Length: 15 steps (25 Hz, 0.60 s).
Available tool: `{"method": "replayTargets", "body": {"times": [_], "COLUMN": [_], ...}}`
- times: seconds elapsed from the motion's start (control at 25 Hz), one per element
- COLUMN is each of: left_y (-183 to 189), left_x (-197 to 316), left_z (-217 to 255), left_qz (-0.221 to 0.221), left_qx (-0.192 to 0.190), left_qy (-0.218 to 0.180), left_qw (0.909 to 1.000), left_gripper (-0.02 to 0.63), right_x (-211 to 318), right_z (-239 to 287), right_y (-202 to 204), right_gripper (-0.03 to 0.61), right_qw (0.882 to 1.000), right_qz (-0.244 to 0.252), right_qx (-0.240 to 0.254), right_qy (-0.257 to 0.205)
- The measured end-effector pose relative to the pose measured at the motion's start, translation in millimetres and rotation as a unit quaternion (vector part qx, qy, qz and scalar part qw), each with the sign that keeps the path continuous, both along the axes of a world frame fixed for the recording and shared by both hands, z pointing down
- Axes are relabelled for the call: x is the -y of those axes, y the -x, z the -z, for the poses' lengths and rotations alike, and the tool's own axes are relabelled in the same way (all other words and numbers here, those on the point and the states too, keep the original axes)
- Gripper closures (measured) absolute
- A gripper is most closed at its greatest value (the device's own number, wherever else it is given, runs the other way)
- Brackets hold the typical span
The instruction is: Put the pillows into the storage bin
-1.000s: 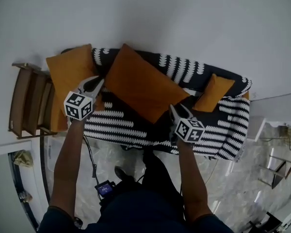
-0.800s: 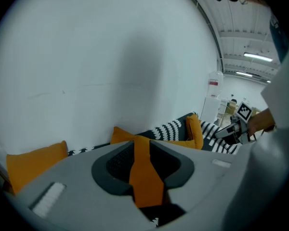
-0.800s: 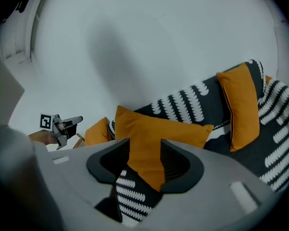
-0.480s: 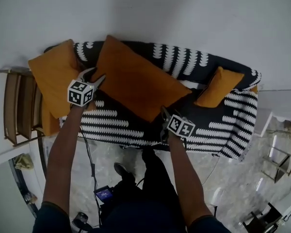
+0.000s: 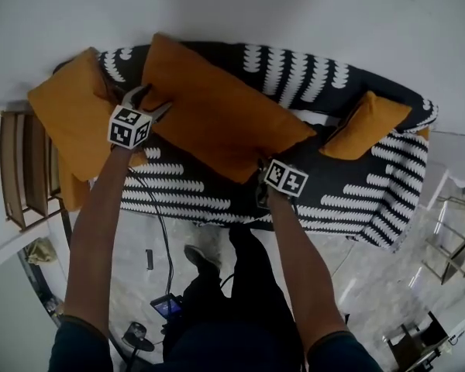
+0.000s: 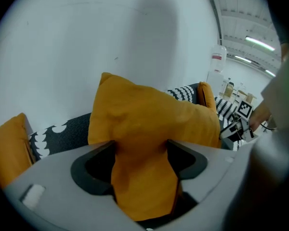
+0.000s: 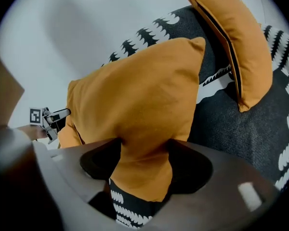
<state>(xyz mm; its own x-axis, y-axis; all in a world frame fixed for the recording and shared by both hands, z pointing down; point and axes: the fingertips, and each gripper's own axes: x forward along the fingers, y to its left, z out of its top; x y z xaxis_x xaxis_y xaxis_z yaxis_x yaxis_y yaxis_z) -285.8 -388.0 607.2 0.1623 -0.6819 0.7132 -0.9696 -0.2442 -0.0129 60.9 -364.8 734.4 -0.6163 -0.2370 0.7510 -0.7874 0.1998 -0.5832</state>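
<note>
Pillow (image 5: 217, 111) on the sofa (image 5: 356, 200): your left gripper (image 5: 146, 99) and right gripper (image 5: 263, 173) are opening, its corners between their jaws.

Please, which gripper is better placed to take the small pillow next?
Probably the right gripper: the small pillow lies nearer it; its jaws are opening around a corner of the large pillow.

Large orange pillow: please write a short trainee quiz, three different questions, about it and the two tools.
1. Choose: between the left tool's jaws is A) a corner of the large orange pillow, B) a cable, C) nothing.
2. True or false: the right tool is at another pillow than the left tool.
3. Fill in: the sofa cover is black and ____.
Key: 1 A. 2 False: same pillow, opposite corner; both tools' jaws are opening. 3 white.
</note>
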Motion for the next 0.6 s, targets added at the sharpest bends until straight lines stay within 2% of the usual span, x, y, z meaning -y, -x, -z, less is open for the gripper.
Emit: {"method": "replayTargets", "body": {"times": [0.12,0.2,0.28,0.36,0.44,0.6], "left_y": [-3,-3,0,4,7,17], "left_x": [4,1,-6,-14,-25,-58], "left_z": [-4,-5,-5,-2,2,12], "left_qz": [0.008,0.019,0.04,0.068,0.091,0.131], "left_qx": [-0.002,-0.002,-0.005,-0.007,-0.007,-0.007], "left_qy": [-0.012,-0.016,-0.017,-0.017,-0.016,-0.011], "left_qw": [0.9999,0.9997,0.9991,0.9975,0.9957,0.9913], "left_gripper": [0.299,0.332,0.399,0.507,0.6,0.609], "right_x": [10,10,7,6,3,-3], "right_z": [-10,-11,-7,1,11,43], "right_y": [0,2,4,4,4,8], "right_gripper": [0.278,0.315,0.381,0.468,0.522,0.554], "right_qw": [1.0,0.999,0.998,0.998,0.997,0.995], "right_qz": [0.0,0.017,0.036,0.042,0.044,0.052], "right_qx": [-0.018,-0.03,-0.04,-0.045,-0.047,-0.047], "right_qy": [-0.009,-0.011,-0.013,-0.019,-0.033,-0.077]}}
